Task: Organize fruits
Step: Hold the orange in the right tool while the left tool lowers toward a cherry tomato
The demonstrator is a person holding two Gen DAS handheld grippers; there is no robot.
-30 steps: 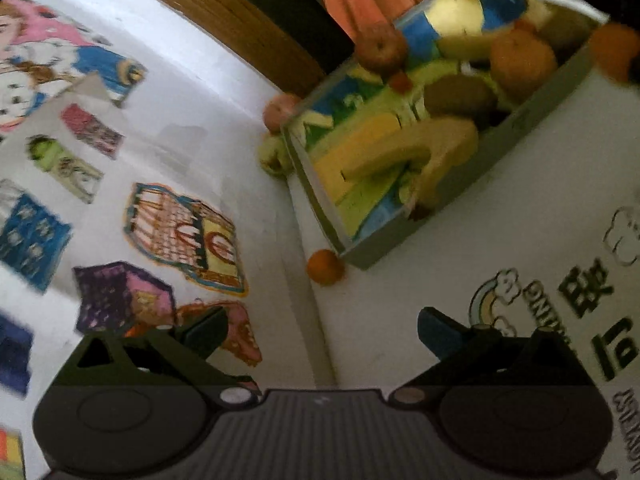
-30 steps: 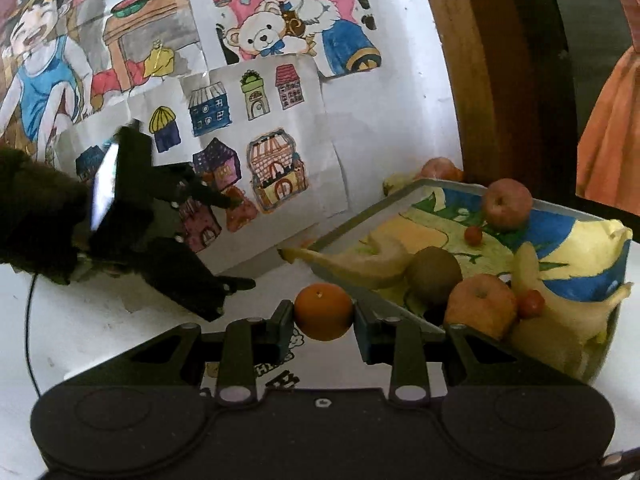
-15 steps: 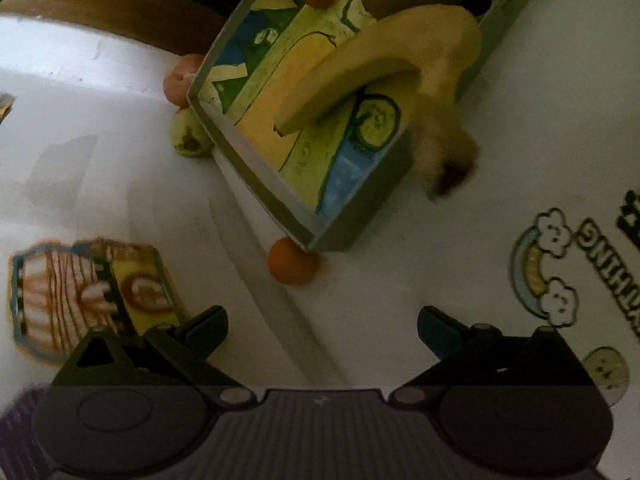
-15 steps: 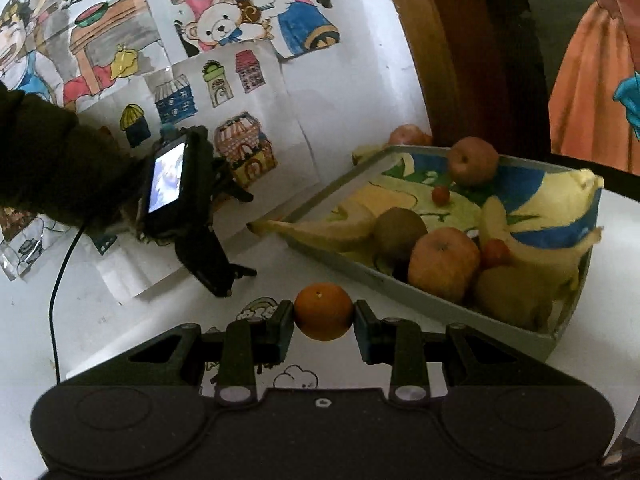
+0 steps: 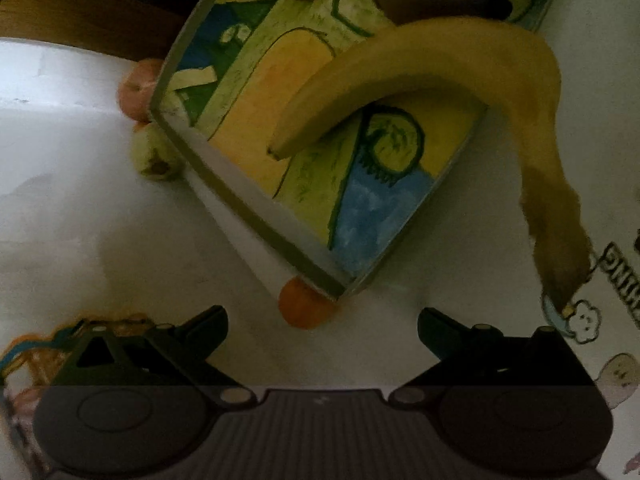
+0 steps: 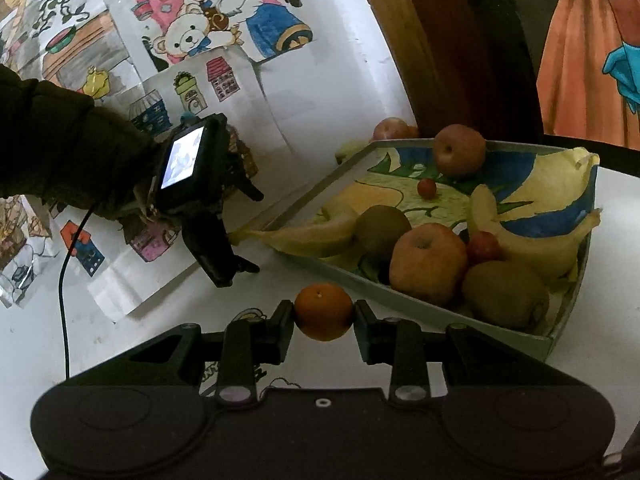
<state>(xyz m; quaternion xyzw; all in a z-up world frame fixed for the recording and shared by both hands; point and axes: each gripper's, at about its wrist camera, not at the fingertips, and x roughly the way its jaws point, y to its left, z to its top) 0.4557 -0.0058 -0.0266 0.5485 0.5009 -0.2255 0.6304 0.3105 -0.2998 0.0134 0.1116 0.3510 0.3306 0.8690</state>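
My right gripper (image 6: 324, 314) is shut on a small orange (image 6: 323, 311), held above the white table just in front of the tray (image 6: 420, 312). The picture-lined tray holds two apples (image 6: 428, 264), kiwis (image 6: 504, 294), bananas (image 6: 312, 236) and small red fruits (image 6: 426, 188). In the left wrist view my left gripper (image 5: 322, 326) is open, its fingers either side of a second small orange (image 5: 306, 308) that lies on the table against the tray's near corner (image 5: 340, 288). One banana (image 5: 440, 68) hangs over the tray wall.
An apple (image 5: 136, 92) and a pale green fruit (image 5: 154, 152) lie outside the tray by its far wall. Coloured drawings (image 6: 224, 36) cover the table's left side. A person's dark sleeve (image 6: 60, 144) holds the left gripper (image 6: 256, 232). A wooden edge (image 6: 420, 40) lies behind.
My left gripper has come in closer to the tray corner and the loose orange. The right gripper, still holding its orange, has shifted slightly nearer the tray.
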